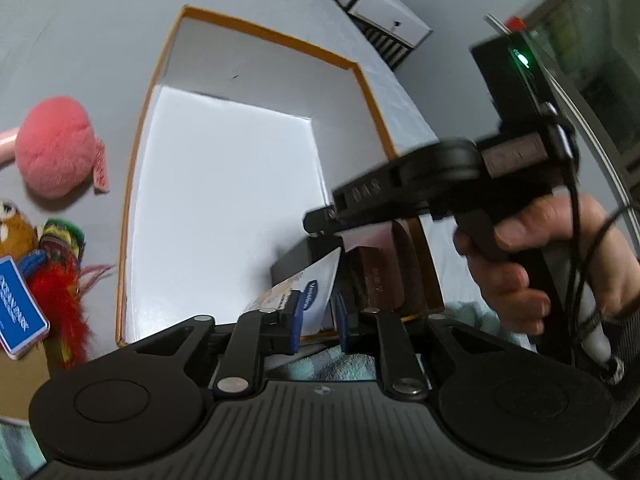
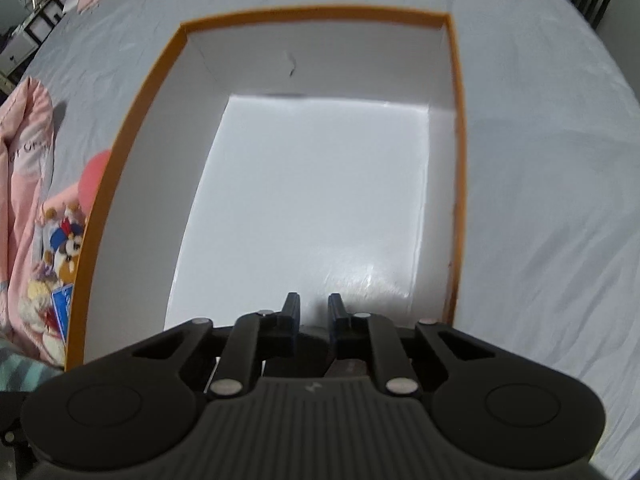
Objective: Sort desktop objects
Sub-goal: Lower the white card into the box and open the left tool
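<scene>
My left tongs clamp a white "Vaseline" tube at the near corner of the orange-rimmed box. My right tongs stand narrowly apart, empty, over the box's bare white floor.

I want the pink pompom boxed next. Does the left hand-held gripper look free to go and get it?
Probably not yet. The left hand-held gripper looks shut on a Vaseline tube at the box's near end. The pink pompom itself lies uncovered on the grey sheet left of the box.
</scene>
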A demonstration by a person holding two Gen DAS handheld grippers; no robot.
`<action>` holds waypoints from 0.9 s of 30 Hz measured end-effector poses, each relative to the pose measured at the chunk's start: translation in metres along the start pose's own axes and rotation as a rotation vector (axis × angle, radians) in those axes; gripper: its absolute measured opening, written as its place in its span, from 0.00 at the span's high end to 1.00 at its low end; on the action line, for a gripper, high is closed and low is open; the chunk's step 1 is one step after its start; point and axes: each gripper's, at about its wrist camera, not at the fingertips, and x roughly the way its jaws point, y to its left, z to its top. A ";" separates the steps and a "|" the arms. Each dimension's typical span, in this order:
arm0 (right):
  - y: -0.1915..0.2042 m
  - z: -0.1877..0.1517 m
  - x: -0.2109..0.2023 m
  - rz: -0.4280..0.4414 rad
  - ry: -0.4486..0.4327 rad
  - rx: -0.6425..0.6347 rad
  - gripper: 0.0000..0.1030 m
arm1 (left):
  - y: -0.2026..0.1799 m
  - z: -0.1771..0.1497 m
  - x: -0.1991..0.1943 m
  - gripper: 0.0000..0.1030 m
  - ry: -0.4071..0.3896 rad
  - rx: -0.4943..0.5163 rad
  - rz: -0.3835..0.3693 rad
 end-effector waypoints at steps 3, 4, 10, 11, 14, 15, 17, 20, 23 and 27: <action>0.001 -0.002 0.002 0.018 0.014 0.003 0.90 | 0.004 0.000 0.002 0.85 -0.001 -0.064 0.002; 0.001 -0.002 0.002 0.015 0.015 0.004 0.90 | 0.005 0.000 0.002 0.85 -0.002 -0.080 0.000; 0.002 -0.003 -0.003 0.009 -0.016 0.009 0.88 | 0.006 -0.002 0.000 0.85 -0.016 -0.137 -0.015; 0.001 -0.004 -0.006 0.013 -0.027 0.011 0.86 | 0.005 -0.003 -0.001 0.85 -0.021 -0.136 -0.013; 0.000 -0.008 -0.014 0.022 -0.052 0.013 0.85 | 0.002 -0.004 -0.004 0.85 -0.037 -0.123 0.001; 0.000 -0.010 -0.018 0.022 -0.060 0.014 0.85 | 0.001 -0.005 -0.005 0.85 -0.034 -0.118 -0.006; 0.002 -0.014 -0.023 0.018 -0.078 0.007 0.85 | 0.000 -0.005 -0.005 0.85 -0.032 -0.105 -0.012; 0.003 -0.019 -0.032 0.024 -0.107 0.008 0.85 | -0.003 -0.005 -0.007 0.85 -0.043 -0.085 -0.005; 0.005 -0.025 -0.042 0.030 -0.137 0.007 0.85 | -0.008 -0.005 -0.009 0.85 -0.047 -0.049 0.009; 0.013 -0.030 -0.052 0.037 -0.178 -0.004 0.80 | -0.012 -0.007 -0.015 0.84 -0.063 -0.015 0.033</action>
